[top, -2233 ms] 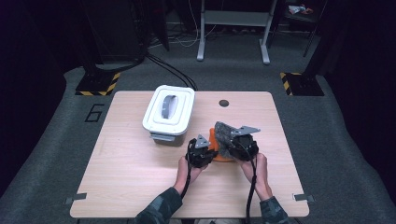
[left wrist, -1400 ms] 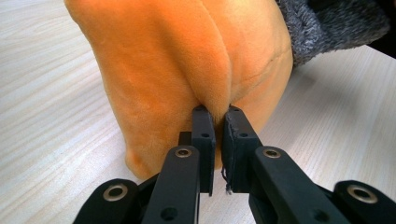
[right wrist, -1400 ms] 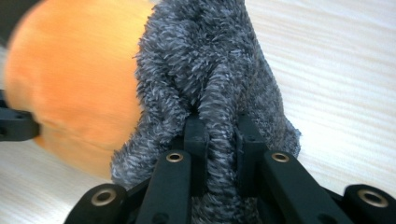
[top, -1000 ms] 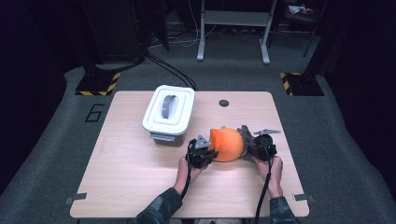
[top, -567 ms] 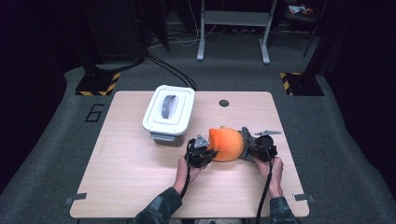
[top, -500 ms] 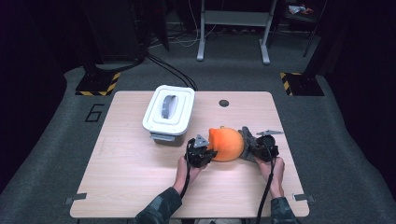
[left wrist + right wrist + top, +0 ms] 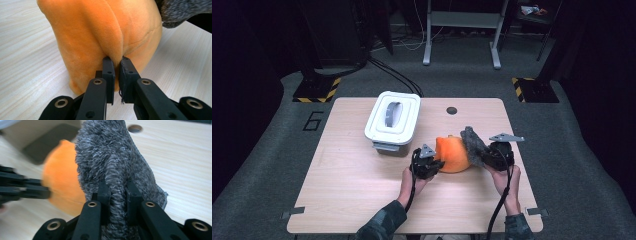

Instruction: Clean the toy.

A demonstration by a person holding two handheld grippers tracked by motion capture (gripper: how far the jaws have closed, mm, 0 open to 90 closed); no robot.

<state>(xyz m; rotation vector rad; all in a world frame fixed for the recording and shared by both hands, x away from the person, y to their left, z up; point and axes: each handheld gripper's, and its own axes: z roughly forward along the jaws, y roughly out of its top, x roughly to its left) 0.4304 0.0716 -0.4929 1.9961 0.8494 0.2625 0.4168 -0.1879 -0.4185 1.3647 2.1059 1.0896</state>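
My left gripper [image 7: 435, 165] pinches a fold of the orange plush piece [image 7: 452, 154], which sits on the wooden table [image 7: 342, 200] between my two hands, near the front middle. My right gripper [image 7: 484, 156] is clamped on a fuzzy grey cloth [image 7: 472, 142] that stands up against the plush's right side, touching it. Behind and to the left of the plush, near it, stands a white lidded container [image 7: 392, 120]; its lid is on, with a grey handle on top, so I cannot tell what it holds.
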